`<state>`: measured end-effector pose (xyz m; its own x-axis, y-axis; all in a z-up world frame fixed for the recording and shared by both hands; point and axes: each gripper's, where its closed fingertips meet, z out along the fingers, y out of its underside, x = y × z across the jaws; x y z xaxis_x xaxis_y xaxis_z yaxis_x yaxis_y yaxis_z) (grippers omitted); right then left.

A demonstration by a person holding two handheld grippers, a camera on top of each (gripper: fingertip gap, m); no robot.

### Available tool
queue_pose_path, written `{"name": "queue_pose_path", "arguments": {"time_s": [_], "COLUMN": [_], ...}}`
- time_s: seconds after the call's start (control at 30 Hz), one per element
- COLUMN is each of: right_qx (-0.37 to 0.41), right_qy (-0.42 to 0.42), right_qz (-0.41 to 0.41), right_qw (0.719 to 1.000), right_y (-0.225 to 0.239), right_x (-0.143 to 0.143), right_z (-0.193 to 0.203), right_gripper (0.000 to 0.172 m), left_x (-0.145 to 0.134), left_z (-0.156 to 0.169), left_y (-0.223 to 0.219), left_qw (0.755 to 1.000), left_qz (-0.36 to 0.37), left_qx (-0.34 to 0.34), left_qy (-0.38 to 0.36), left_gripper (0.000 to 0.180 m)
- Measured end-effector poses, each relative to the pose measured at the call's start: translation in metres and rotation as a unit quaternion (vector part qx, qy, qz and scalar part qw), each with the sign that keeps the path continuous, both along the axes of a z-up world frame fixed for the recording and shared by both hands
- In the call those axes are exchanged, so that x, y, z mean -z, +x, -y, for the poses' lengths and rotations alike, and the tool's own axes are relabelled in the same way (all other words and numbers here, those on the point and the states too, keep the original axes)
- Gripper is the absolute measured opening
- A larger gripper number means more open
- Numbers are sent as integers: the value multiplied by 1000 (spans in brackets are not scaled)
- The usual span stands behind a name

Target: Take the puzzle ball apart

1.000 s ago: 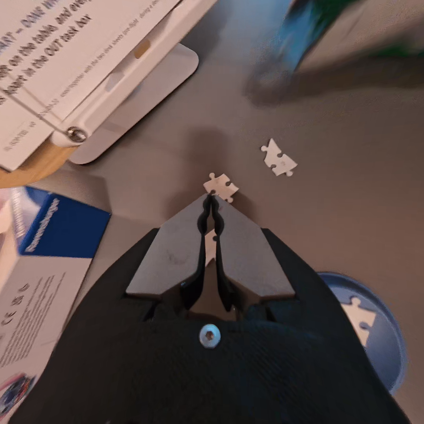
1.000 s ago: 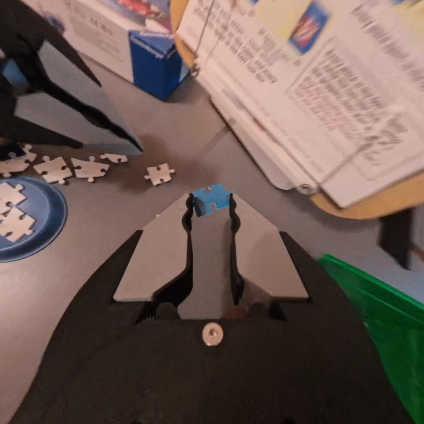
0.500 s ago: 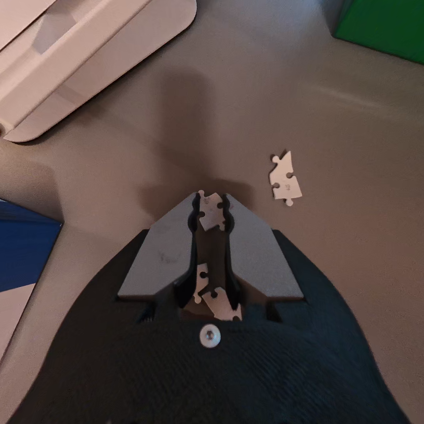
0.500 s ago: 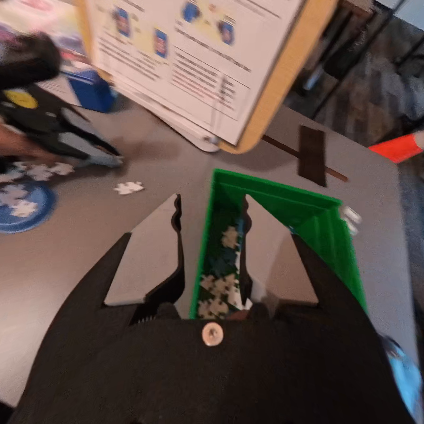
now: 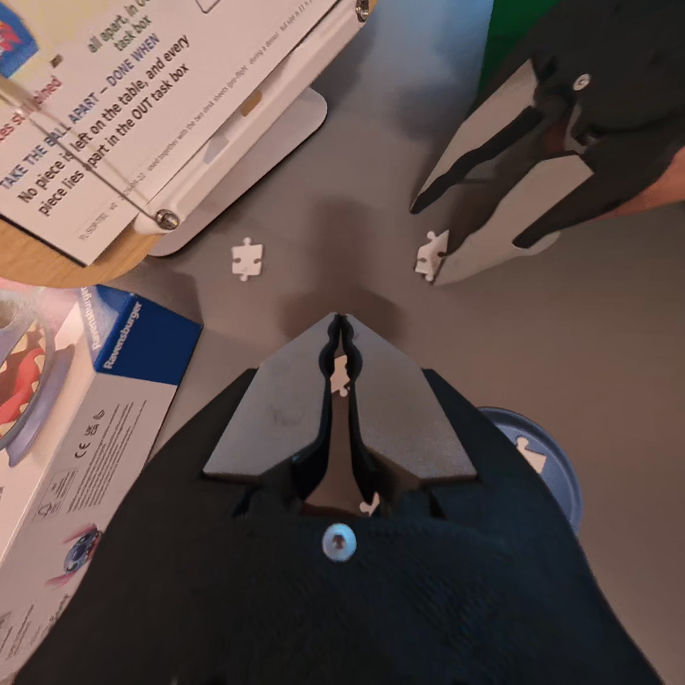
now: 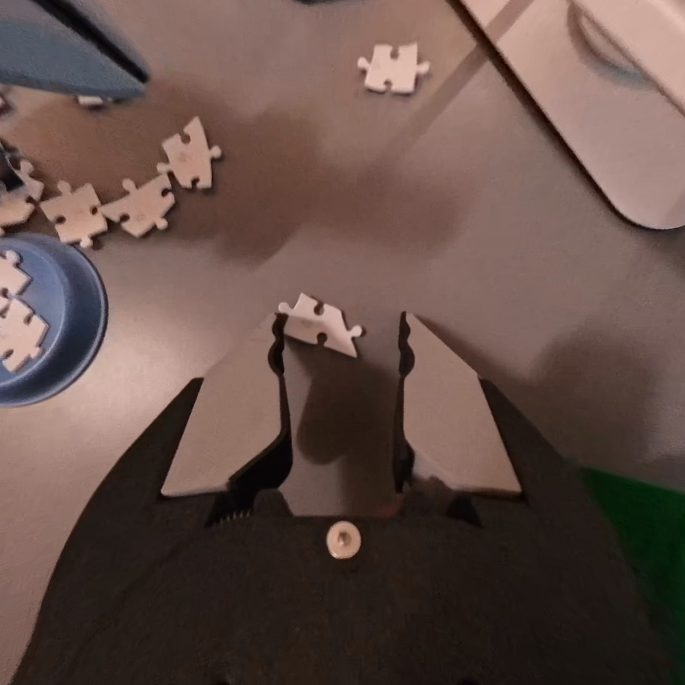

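Observation:
My left gripper (image 5: 339, 318) is shut, its tips pressed together a little above the grey table (image 5: 482, 370). A white puzzle piece (image 5: 341, 374) shows through the slit behind the tips; I cannot tell whether it is pinched or lies below. My right gripper (image 6: 341, 317) is open and low over the table. Two joined white pieces (image 6: 320, 328) lie between its fingers, close to the left fingertip (image 6: 278, 333) and apart from the right one. This pair also shows in the left wrist view (image 5: 432, 255). A single white piece (image 5: 247, 258) lies ahead and left of the left gripper.
A blue dish (image 6: 85, 333) holding white pieces sits at the left, with a row of loose pieces (image 6: 129, 200) beside it. A puzzle box (image 5: 111, 407), a white stand (image 5: 281, 122) carrying a printed sheet, and a green box (image 6: 648, 556) border the area. Some 11 cm of space lies between my two pairs of fingers.
My right gripper held a blue piece, opened over the green box, then came back open around the joined white pair. My left gripper opened around a white piece and has shut again.

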<state>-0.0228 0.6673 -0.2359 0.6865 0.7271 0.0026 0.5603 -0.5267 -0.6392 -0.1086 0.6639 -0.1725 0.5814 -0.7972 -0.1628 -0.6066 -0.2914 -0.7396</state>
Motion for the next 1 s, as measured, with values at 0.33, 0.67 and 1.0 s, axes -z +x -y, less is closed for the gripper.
{"name": "queue_pose_path", "arguments": {"time_s": [0.33, 0.67, 1.0], "right_qx": [31, 233, 30], "right_qy": [115, 147, 165], "right_qz": [30, 71, -37], "right_qw": [992, 959, 985], "right_y": [32, 209, 61], "right_x": [-79, -154, -148], "right_z": [25, 28, 86], "right_gripper": [26, 56, 47], "left_x": [30, 64, 63], "left_z": [-3, -6, -4], "left_y": [-25, -26, -24], "left_qw": [999, 987, 990], "left_qz": [-21, -43, -40], "left_qx": [-29, -72, -64], "left_qy": [-9, -136, -121], "left_gripper": [10, 59, 38]}}
